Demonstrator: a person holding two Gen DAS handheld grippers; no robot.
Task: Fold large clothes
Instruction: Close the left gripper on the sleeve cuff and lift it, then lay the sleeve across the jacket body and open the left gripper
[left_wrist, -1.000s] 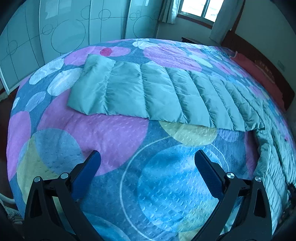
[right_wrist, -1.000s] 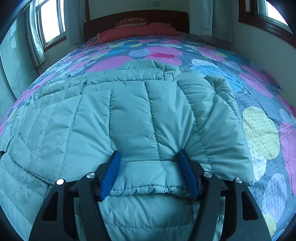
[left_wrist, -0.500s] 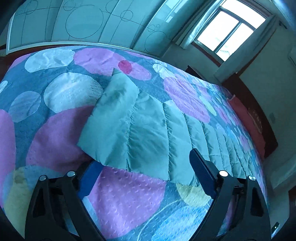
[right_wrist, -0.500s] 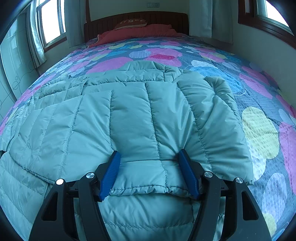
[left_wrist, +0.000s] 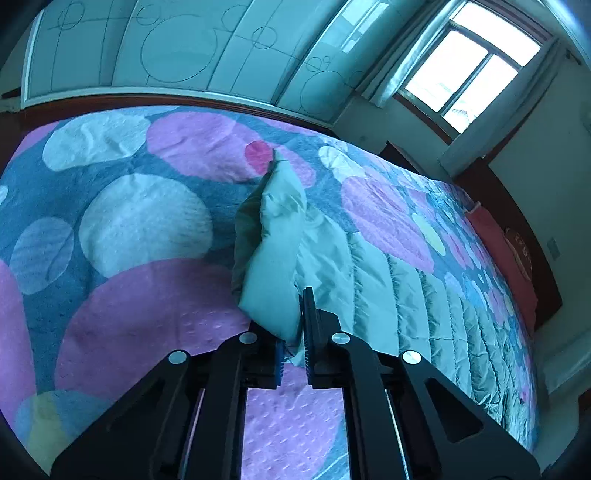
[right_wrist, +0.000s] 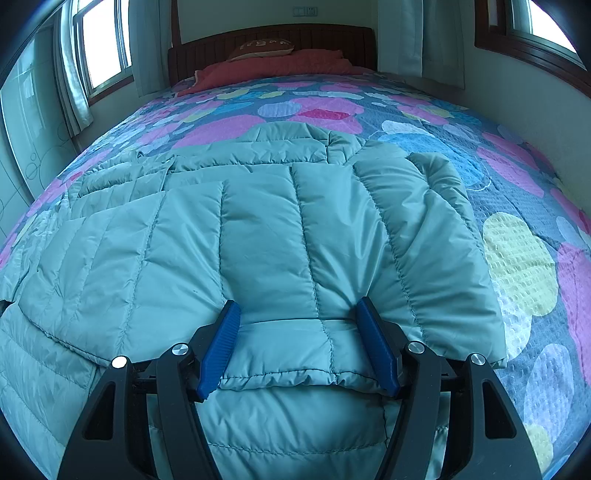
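puffer jacket | we see it spread flat on the bed, one sleeve already folded over | left gripper fingers clamped on other sleeve's cuff | right gripper fingers apart, straddling the folded cuff | we judge folding barely begun

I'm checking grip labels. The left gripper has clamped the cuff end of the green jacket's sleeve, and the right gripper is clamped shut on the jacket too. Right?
Not quite. The right gripper is open, its jaws straddling a fold of the green jacket, as the right wrist view shows. The left gripper does clamp the sleeve end.
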